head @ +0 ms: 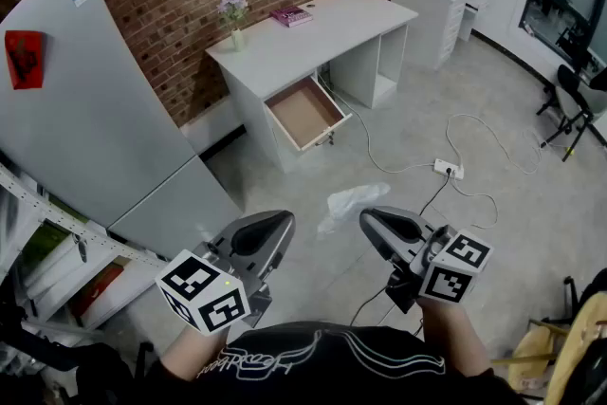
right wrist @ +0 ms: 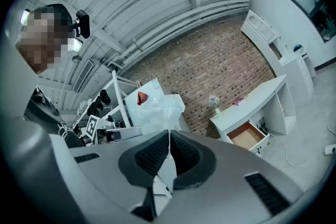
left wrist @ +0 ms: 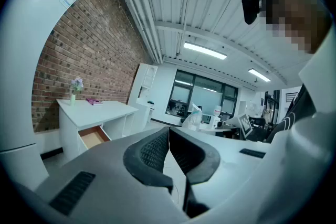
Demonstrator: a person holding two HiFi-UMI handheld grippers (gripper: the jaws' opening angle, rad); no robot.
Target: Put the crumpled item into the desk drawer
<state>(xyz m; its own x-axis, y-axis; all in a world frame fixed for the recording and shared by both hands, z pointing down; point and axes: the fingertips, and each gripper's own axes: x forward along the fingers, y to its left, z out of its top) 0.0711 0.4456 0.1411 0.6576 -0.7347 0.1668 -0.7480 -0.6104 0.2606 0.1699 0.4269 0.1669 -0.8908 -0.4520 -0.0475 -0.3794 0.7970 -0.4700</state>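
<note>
Worktop (head: 318,28) stands well ahead of us, and its 1 drawer (head: 305,114) is pulled open toward us, mouth up, nothing visible inside. The crumpled plastic bag (right wrist: 157,106) is pinched by an edge in the right hand-held gripper (right wrist: 169,138), jaws clamped narrow on it. The rest of the bag sticks out past the tips toward the drawer. We judge the drawer lies ahead and slightly left of that gripper, well apart. Left hand-held gripper (left wrist: 169,132) has its jaws together on nothing, just left of the bag.
</note>
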